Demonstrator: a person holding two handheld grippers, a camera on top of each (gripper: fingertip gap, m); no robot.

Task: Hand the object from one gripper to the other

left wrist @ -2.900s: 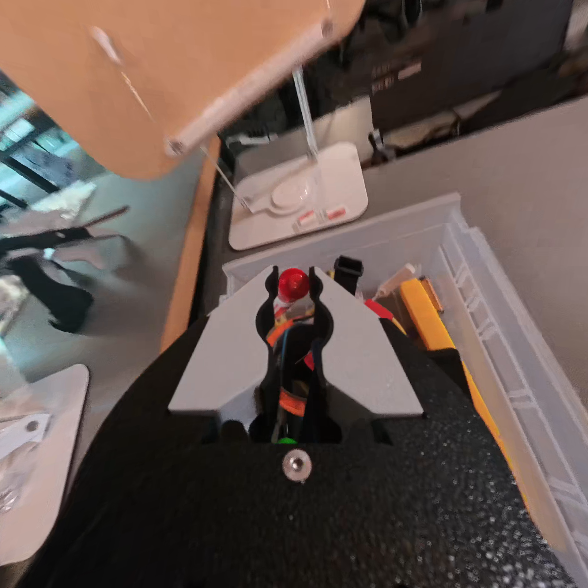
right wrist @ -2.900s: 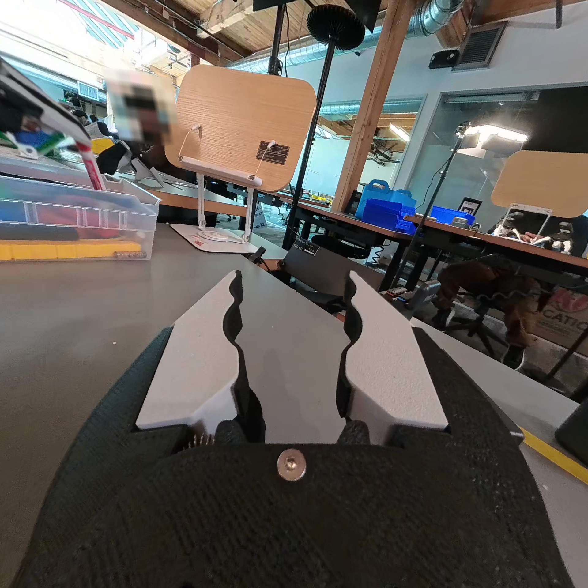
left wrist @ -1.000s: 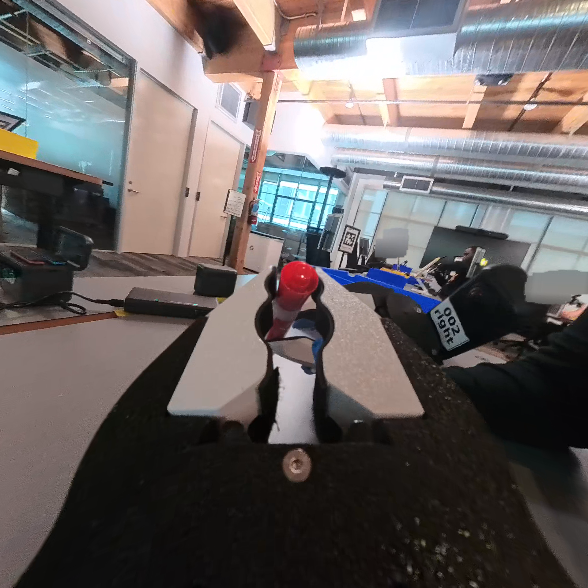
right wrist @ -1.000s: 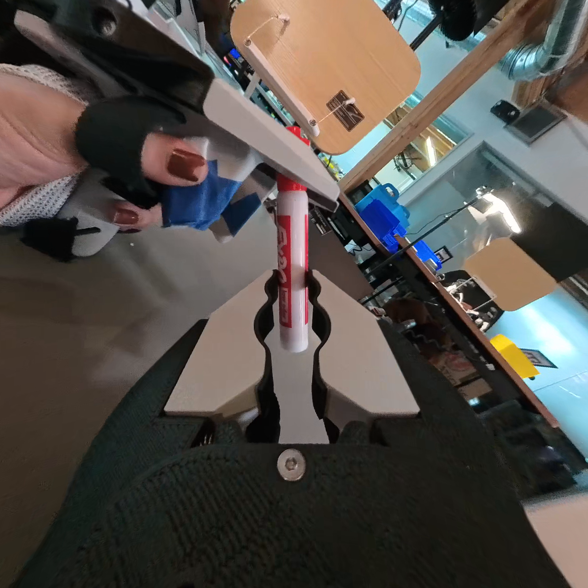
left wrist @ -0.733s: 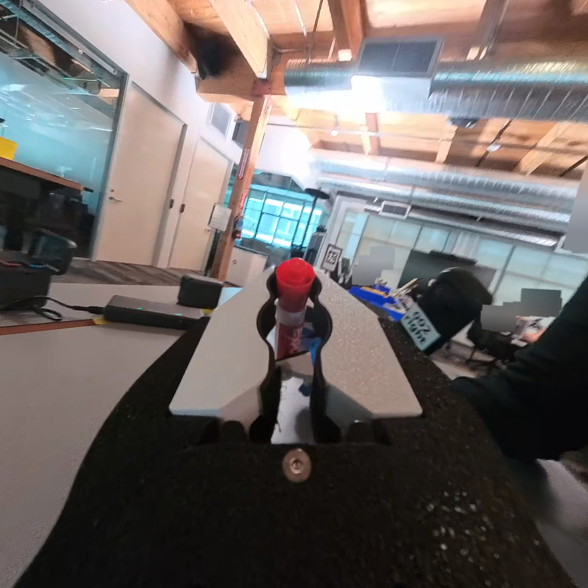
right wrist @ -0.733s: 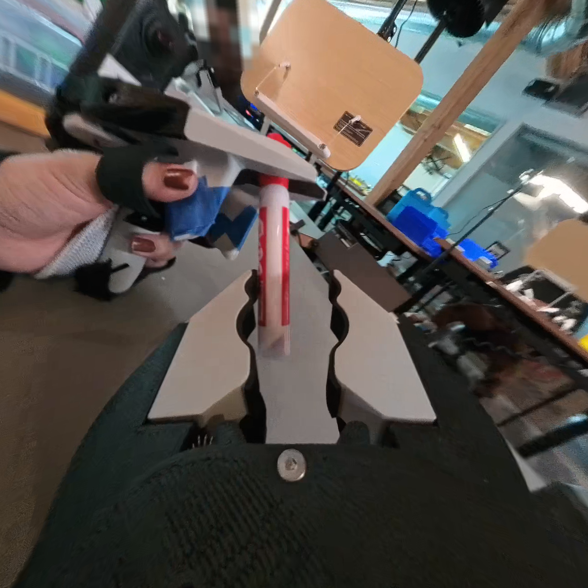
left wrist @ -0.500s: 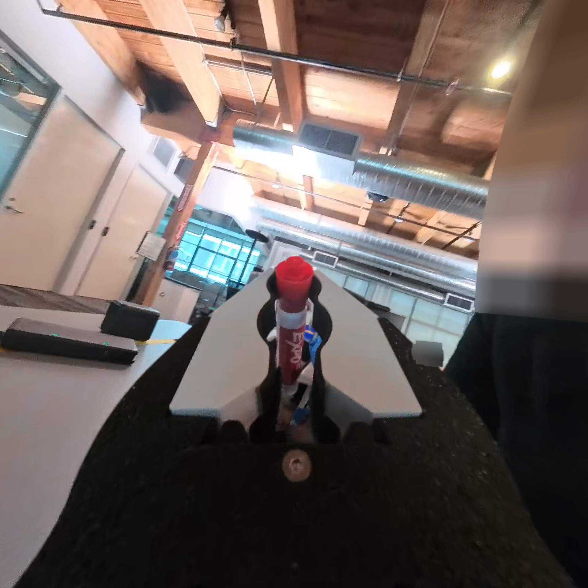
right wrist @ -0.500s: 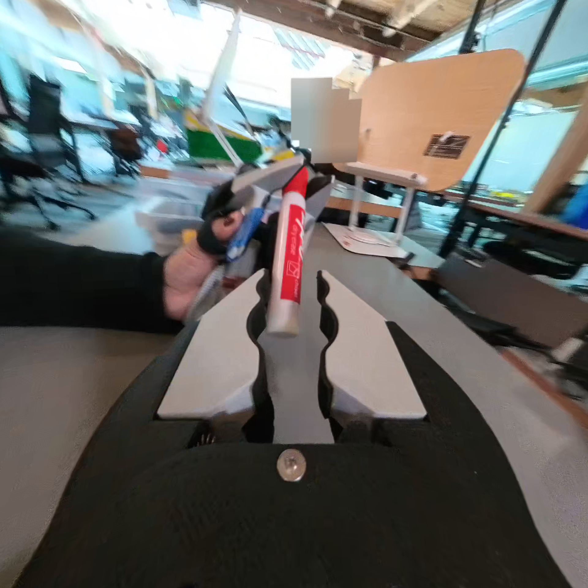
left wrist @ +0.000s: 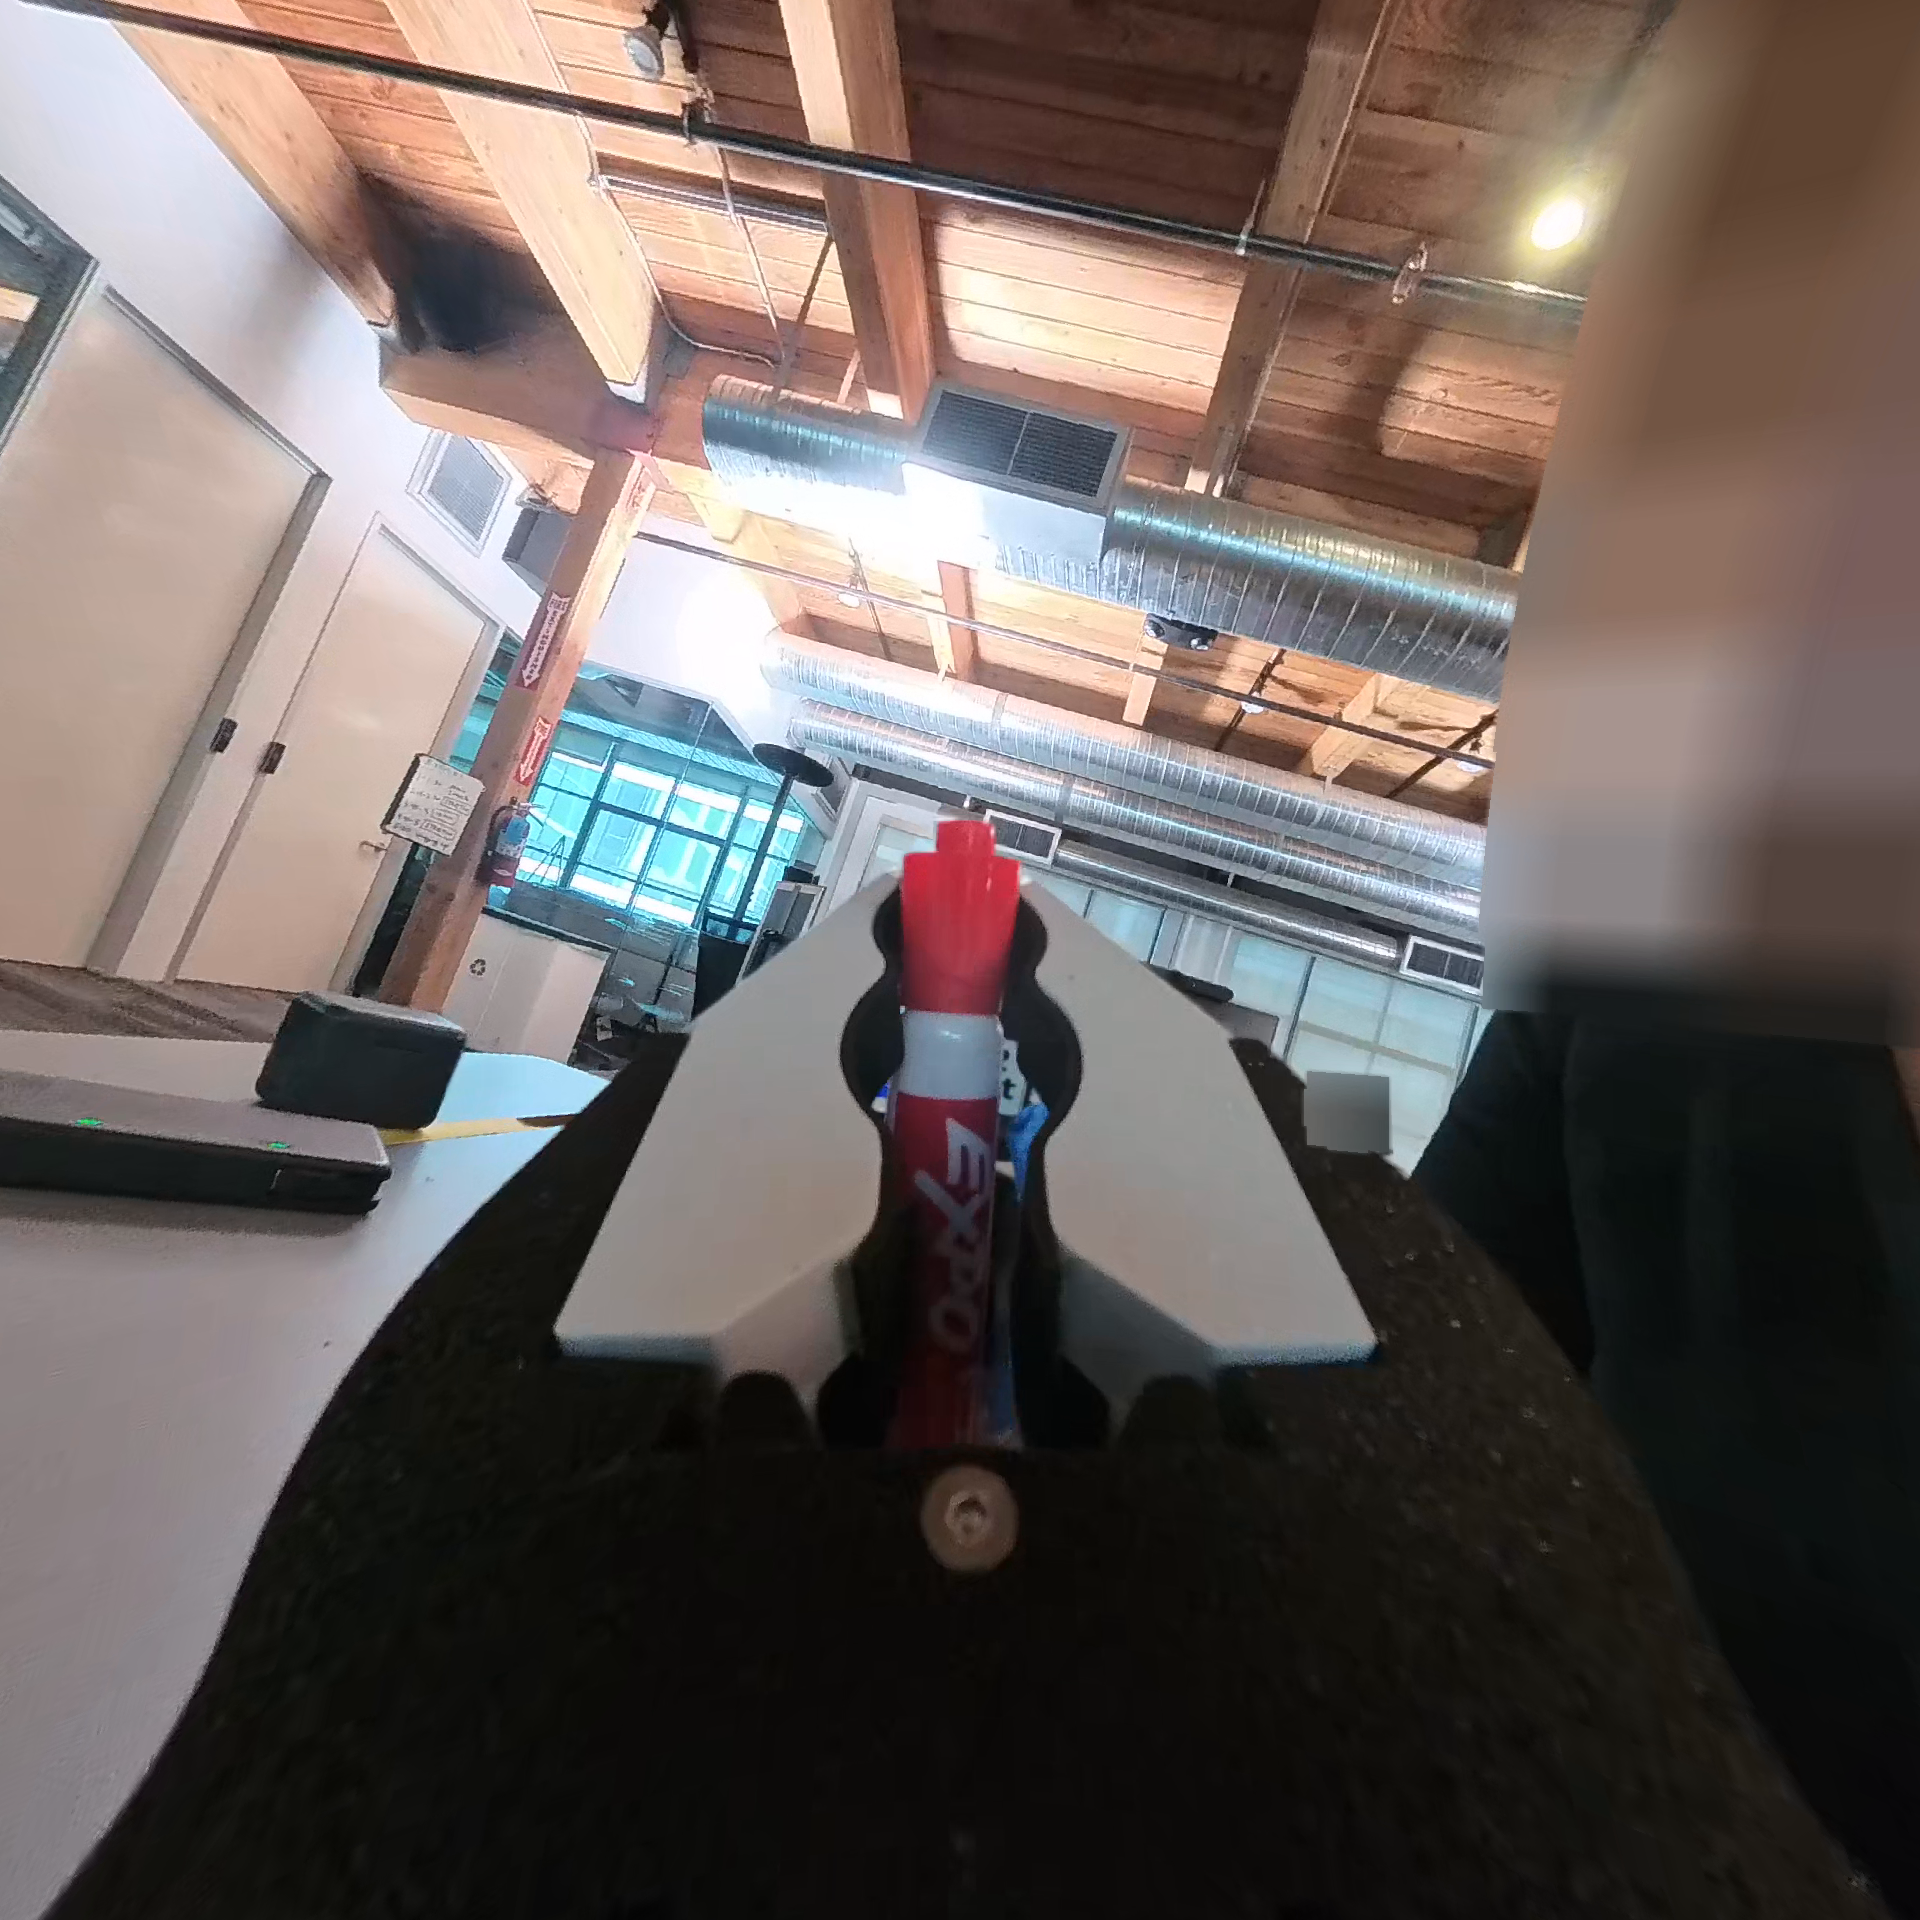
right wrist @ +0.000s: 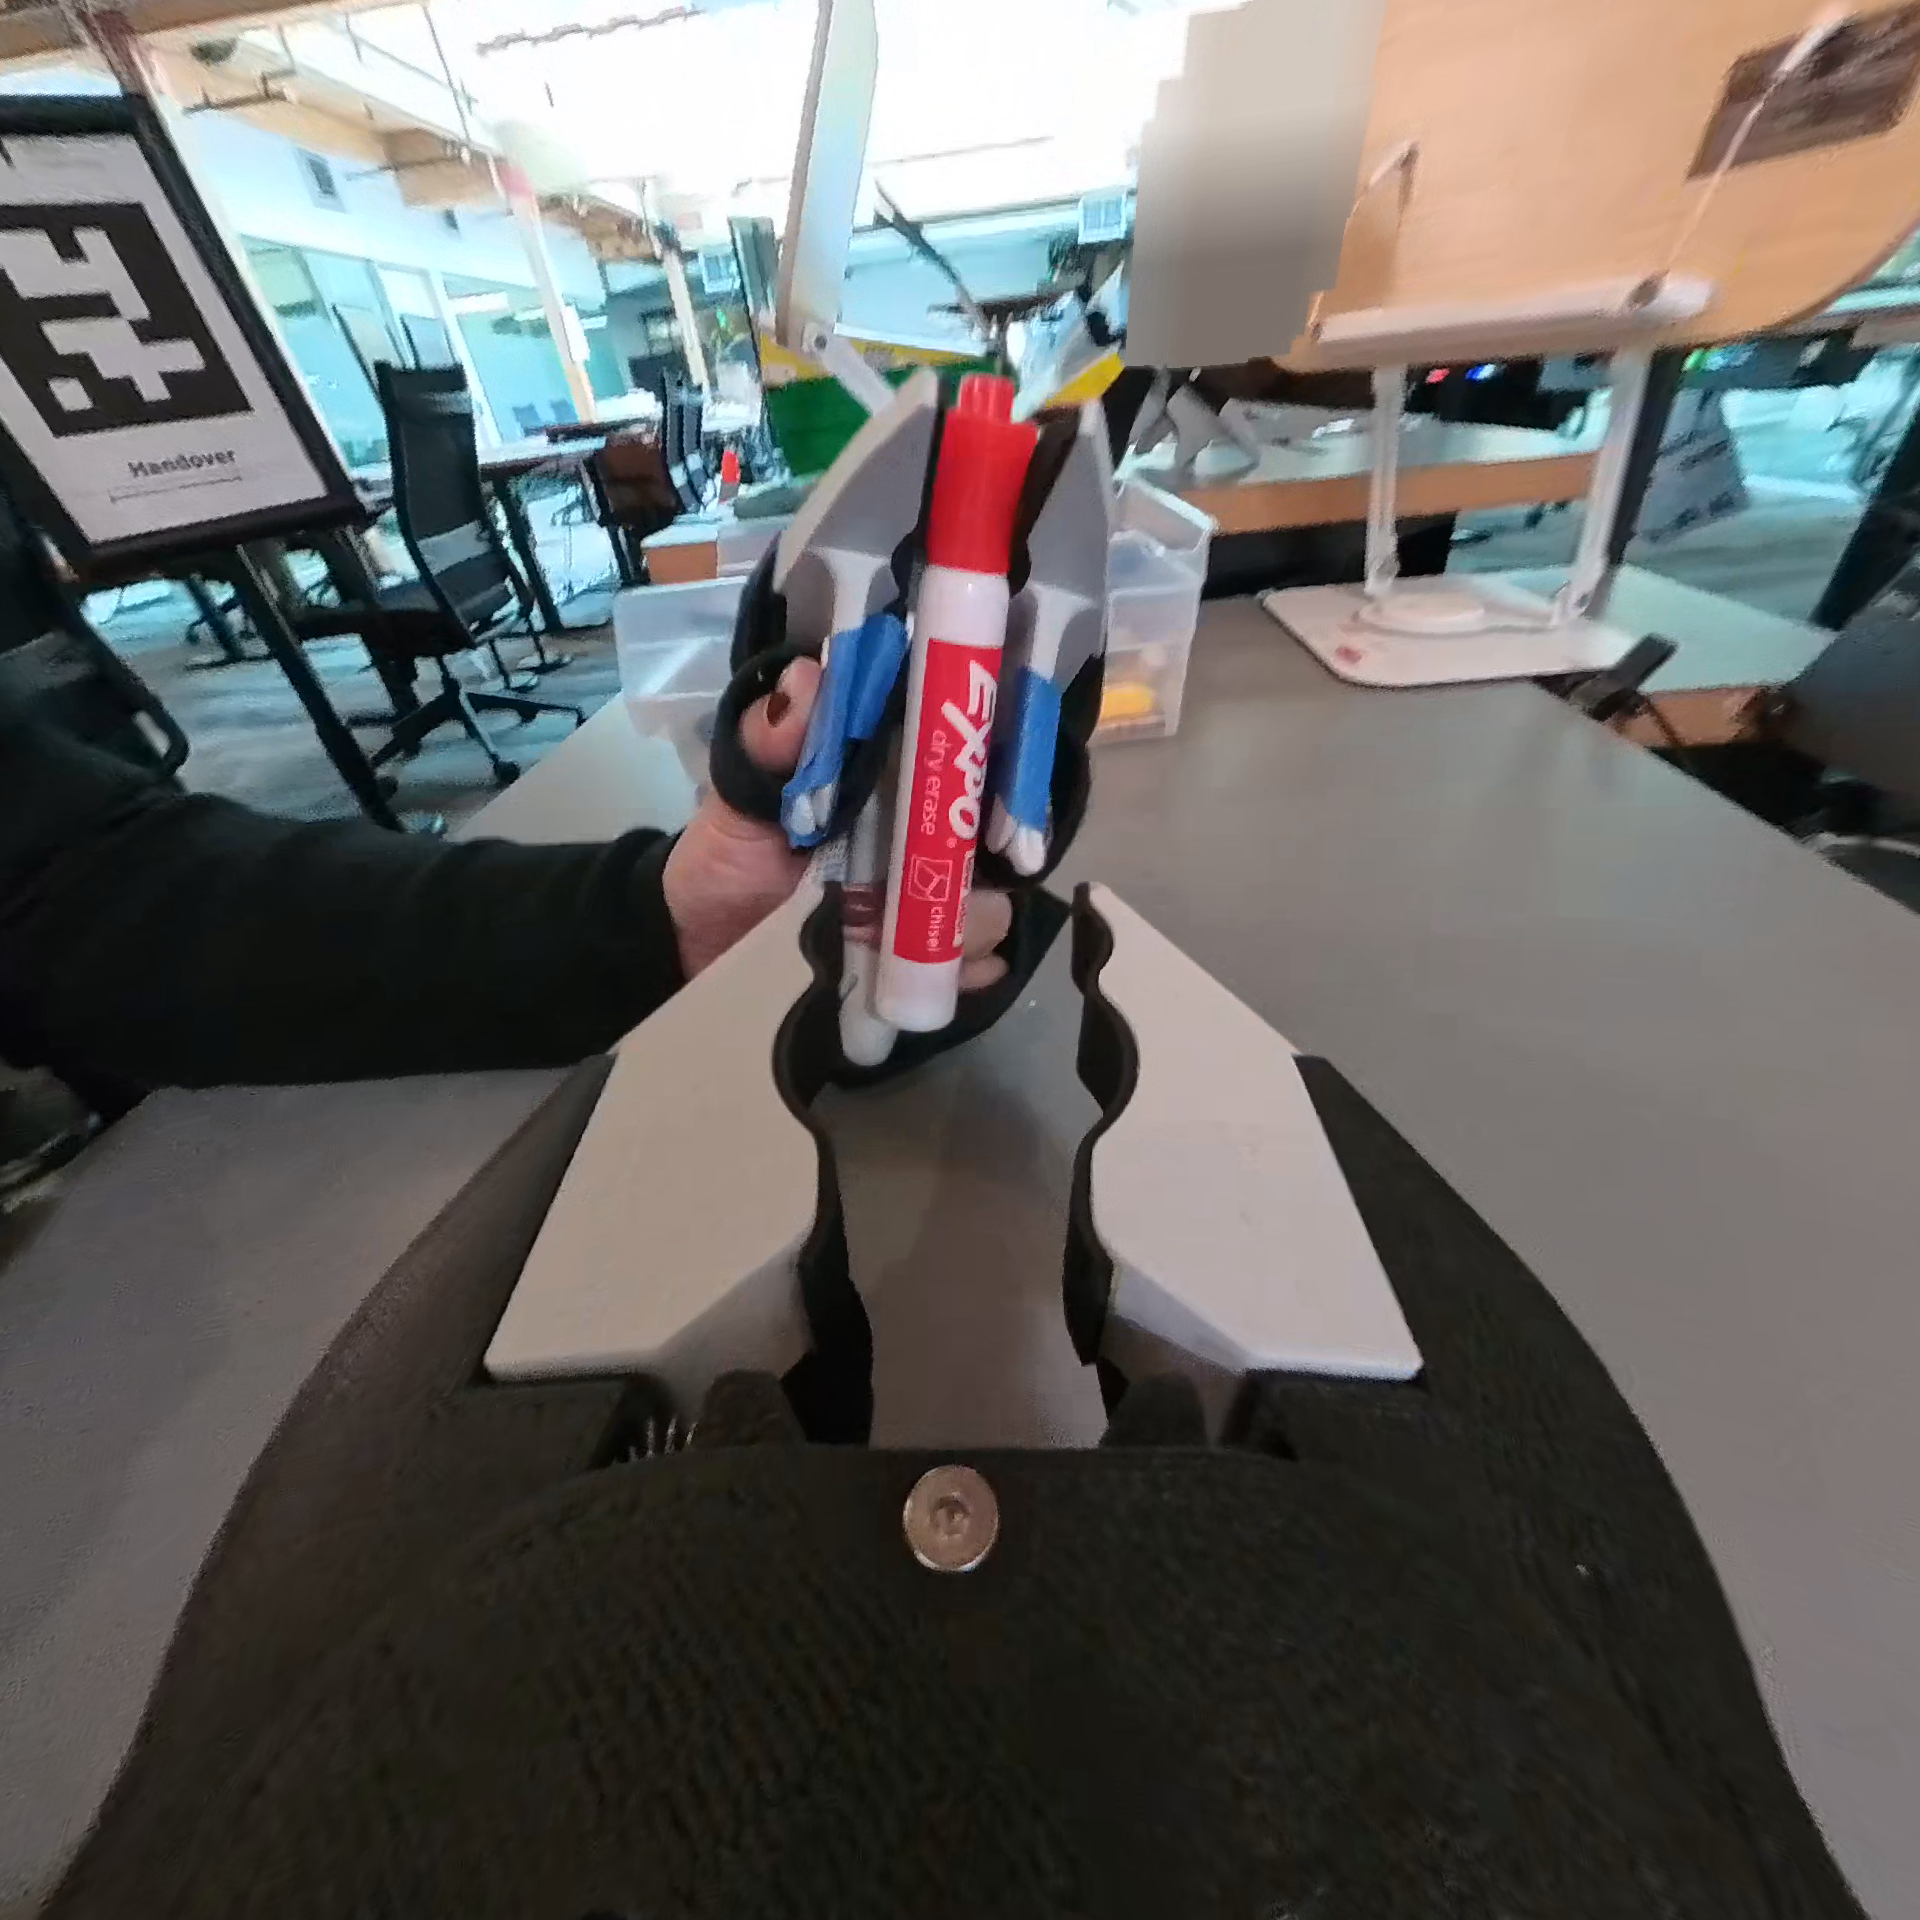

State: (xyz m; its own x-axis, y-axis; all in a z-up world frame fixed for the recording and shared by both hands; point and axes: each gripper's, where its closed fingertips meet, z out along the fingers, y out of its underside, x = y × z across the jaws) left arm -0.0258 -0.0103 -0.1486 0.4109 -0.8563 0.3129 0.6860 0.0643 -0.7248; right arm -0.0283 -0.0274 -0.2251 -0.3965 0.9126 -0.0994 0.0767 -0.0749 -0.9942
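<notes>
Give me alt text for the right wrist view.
The left claw holds a red marker upright by its cap end, in front of the open right claw. Behind lie a grey table and a blurred office.

The right claw (right wrist: 951, 1101) gapes with bare grey surface (right wrist: 1455, 987) between and ahead of its fingers — the only block is the left claw (right wrist: 961, 582) gripping the upright marker (right wrist: 940, 727), just beyond the tips. Farther back, a clear bin (right wrist: 1153, 623) and a white stand (right wrist: 1455, 613) crowd the far edge.
</notes>
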